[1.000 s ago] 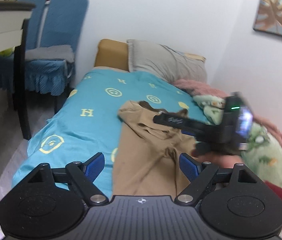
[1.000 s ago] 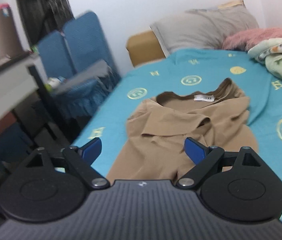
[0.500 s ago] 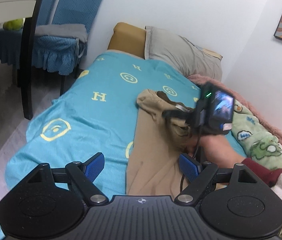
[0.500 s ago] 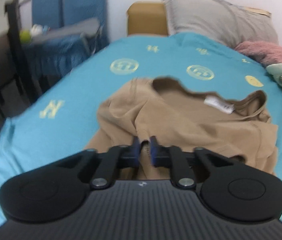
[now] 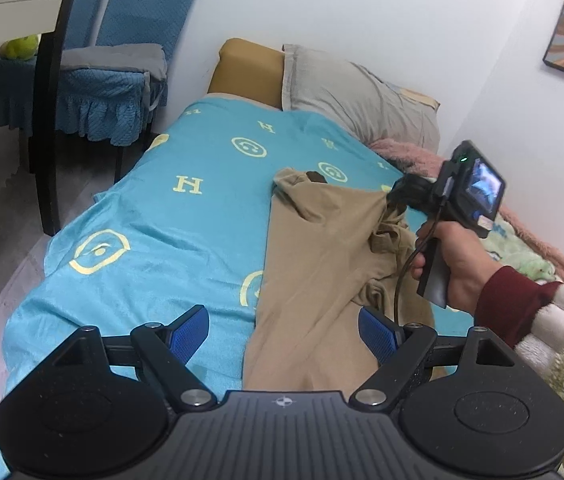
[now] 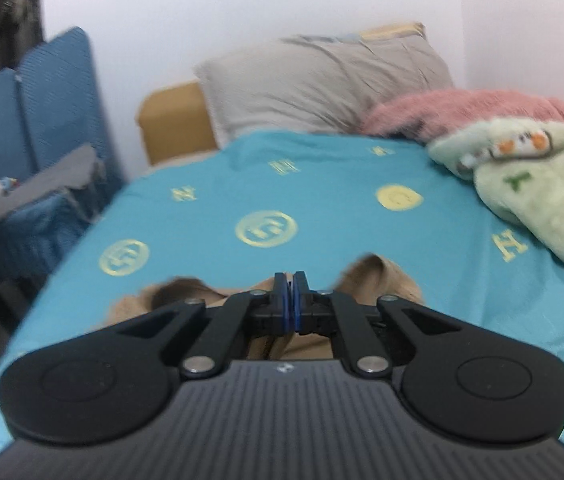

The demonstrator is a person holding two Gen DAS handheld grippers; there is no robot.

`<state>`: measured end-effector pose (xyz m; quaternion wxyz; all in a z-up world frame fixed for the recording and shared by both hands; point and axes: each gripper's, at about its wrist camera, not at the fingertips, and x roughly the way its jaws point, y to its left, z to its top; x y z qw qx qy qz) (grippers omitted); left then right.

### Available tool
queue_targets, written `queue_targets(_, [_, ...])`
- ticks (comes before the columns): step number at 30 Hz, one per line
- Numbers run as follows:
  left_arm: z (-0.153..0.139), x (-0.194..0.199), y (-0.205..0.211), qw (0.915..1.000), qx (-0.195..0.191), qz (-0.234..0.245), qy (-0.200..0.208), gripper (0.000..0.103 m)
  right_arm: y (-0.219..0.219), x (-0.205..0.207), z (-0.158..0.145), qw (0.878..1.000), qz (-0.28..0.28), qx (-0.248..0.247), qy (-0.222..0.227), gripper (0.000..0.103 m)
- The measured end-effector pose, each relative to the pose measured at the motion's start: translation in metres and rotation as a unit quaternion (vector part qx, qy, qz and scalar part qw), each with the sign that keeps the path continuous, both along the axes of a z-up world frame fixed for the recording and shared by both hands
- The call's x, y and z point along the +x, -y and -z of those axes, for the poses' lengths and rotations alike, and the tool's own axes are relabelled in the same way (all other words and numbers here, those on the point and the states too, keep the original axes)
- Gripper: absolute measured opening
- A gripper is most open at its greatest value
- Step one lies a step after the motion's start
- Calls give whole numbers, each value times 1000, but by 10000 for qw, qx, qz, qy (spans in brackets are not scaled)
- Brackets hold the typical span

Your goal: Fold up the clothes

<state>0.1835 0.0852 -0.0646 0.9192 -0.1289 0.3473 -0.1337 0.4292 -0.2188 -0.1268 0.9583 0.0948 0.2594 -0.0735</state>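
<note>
A tan shirt [image 5: 321, 256] lies lengthwise on the teal bedsheet [image 5: 170, 232]. My left gripper [image 5: 283, 330] is open above the shirt's near hem, holding nothing. My right gripper [image 5: 391, 196] is shut on the shirt and lifts its upper fabric up and to the right, bunching it. In the right wrist view the shut right gripper [image 6: 291, 300] hides most of the shirt [image 6: 377, 276]; only tan folds show beside the fingers.
A grey pillow [image 5: 357, 92] and mustard cushion [image 5: 250, 68] lie at the bed's head. A pink blanket [image 6: 473, 112] and a green plush blanket [image 6: 533, 184] lie on the right. Blue covered chairs [image 5: 114, 72] and a table stand left of the bed.
My right gripper closed on the shirt's upper part, then pulled it up and to the right. My left gripper stayed open and rose a little.
</note>
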Motion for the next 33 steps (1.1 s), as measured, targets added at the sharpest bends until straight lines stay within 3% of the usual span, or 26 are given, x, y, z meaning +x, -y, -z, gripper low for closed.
queue_targets(4, [7, 3, 6, 9998, 193, 67, -3, 84, 11, 6, 18, 9993, 195, 247, -195, 8])
queue_targets(9, [10, 6, 11, 9994, 324, 118, 68, 84, 7, -10, 5, 9987, -45, 323, -382, 10])
queue_targets(10, [10, 6, 12, 9992, 354, 130, 91, 84, 6, -17, -1, 9987, -142, 298, -383, 17])
queue_targets(11, [8, 4, 13, 9991, 385, 148, 124, 84, 5, -25, -8, 9987, -240, 273, -357, 47])
queue_targets(12, [7, 1, 15, 9989, 417, 166, 157, 84, 3, -38, -16, 9987, -326, 268, -285, 66])
queue_targets(13, [5, -1, 17, 9986, 449, 183, 189, 84, 1, -52, -25, 9986, -388, 309, -169, 94])
queue_targets(14, [4, -3, 19, 9984, 480, 201, 222, 84, -2, -70, -35, 9983, -448, 371, -41, 99])
queue_targets(22, [-15, -33, 18, 9976, 450, 251, 460, 84, -41, -230, -107, 9942, -934, 339, 419, 100])
queue_targets(27, [-29, -55, 21, 9959, 571, 302, 640, 87, -58, -325, -126, 9929, -973, 231, 640, 100])
queue_targets(33, [-18, -50, 12, 9985, 482, 205, -138, 86, -49, -394, -114, 9917, -1000, 483, 653, 100])
